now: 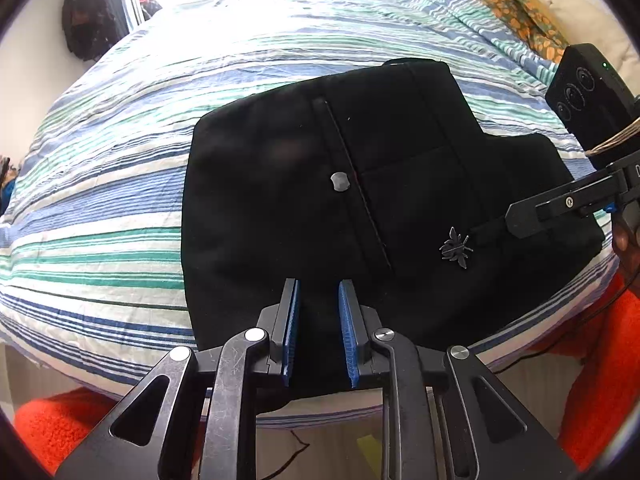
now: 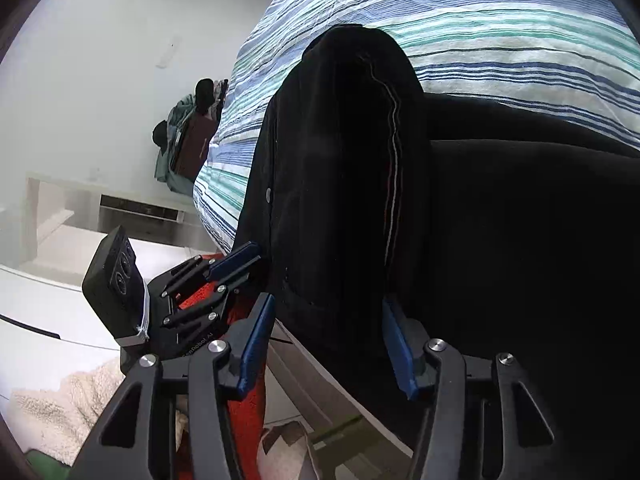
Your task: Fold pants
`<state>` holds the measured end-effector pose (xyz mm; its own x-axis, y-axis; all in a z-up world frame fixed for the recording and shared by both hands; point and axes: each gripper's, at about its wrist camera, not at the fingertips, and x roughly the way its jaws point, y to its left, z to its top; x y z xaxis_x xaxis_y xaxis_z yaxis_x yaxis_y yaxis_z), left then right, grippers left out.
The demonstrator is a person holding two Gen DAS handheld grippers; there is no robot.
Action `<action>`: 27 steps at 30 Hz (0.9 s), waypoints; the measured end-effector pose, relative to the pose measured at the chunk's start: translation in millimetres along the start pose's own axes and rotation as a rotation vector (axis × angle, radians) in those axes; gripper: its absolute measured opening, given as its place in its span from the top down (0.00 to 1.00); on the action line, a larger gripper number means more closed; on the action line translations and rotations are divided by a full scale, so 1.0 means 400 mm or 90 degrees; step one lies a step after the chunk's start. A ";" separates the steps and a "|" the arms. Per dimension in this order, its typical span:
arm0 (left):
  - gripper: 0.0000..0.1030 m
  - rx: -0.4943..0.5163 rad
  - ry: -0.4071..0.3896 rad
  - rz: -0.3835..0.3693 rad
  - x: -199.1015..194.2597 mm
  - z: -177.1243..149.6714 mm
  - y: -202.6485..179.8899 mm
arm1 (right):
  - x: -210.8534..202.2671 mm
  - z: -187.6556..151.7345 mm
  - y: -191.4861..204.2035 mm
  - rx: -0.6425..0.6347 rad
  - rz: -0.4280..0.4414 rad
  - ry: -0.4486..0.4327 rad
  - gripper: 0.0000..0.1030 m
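Black pants lie folded on the striped bedcover, with a metal button and a small bee emblem facing up. My left gripper is at the pants' near edge by the bed's edge and is shut on the black fabric. In the right wrist view the pants rise in a hump. My right gripper straddles that hump with its blue pads wide apart and fabric between them, so it is open. One of its fingers reaches over the pants from the right. The left gripper touches the pants' edge.
An orange-patterned cloth lies at the bed's far right. Dark bags hang by the wall on the left. A pile of clothes sits beside the bed, with white furniture below. The person's red-orange garment is close to both grippers.
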<state>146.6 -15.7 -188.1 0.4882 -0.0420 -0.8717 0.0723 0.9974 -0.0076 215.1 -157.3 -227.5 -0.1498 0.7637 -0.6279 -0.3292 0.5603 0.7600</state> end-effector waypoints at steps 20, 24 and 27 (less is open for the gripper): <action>0.73 -0.049 -0.002 -0.014 -0.042 0.023 0.020 | 0.013 -0.003 0.058 -0.055 -0.138 -0.009 0.75; 0.57 -0.123 -0.066 -0.020 -0.129 0.045 0.095 | -0.089 -0.010 0.127 -0.082 -0.099 -0.073 0.81; 0.50 -0.162 -0.105 -0.009 -0.175 0.052 0.141 | -0.177 -0.029 0.144 -0.088 -0.094 -0.106 0.82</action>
<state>134.7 42.3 -117.5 0.6248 -0.0449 -0.7795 -0.1294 0.9786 -0.1601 196.0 -182.8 -141.4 0.0617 0.7257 -0.6852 -0.4615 0.6295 0.6251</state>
